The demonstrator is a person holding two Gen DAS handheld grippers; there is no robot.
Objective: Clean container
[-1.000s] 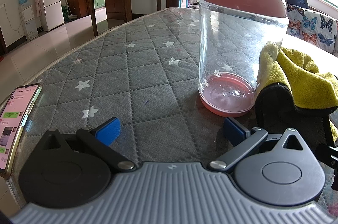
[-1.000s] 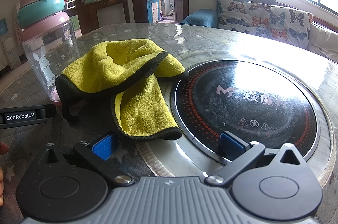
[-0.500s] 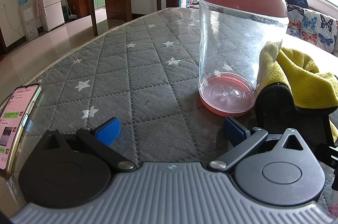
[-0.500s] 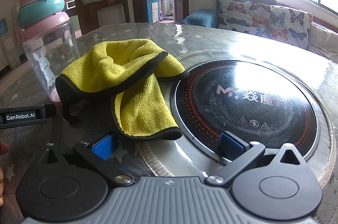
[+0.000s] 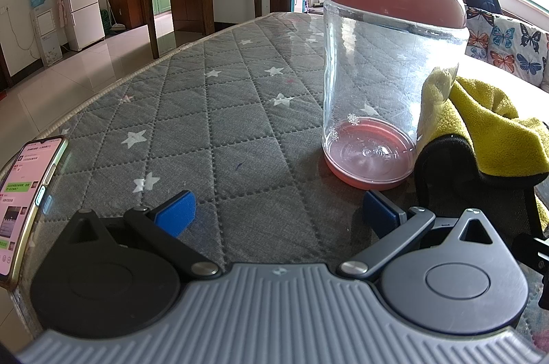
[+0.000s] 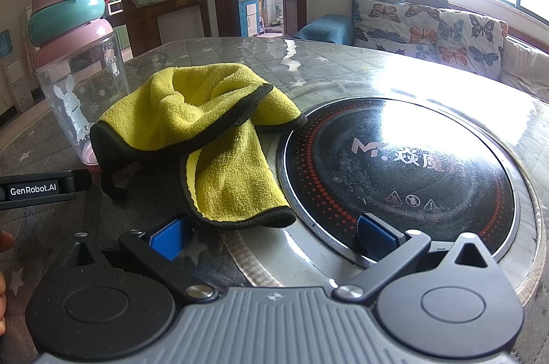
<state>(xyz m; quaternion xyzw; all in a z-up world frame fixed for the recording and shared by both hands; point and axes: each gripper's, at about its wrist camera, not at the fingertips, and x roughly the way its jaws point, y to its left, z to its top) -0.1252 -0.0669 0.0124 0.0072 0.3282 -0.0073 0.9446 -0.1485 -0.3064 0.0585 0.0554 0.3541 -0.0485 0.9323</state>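
Clear drinking bottle (image 5: 387, 82) with pink-and-teal antlered lid: upright on the quilted surface (image 5: 219, 123). Yellow cloth (image 6: 206, 137): crumpled just beside the bottle, possibly touching its base. Induction hob (image 6: 401, 171): beyond the cloth. Phone (image 5: 24, 202): well apart from the bottle. Left claw (image 5: 278, 213): released, empty, near the bottle. Right claw (image 6: 271, 235): released, empty, near the cloth.

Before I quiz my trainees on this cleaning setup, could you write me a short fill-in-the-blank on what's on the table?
1. The clear bottle has a pink and teal lid topped with teal ____.
2. The crumpled cloth beside the bottle is ____ with a dark edge.
3. Both the left gripper and right gripper are ____ and hold nothing.
4. At the table's left edge lies a lit ____.

Missing words: antlers; yellow; open; phone
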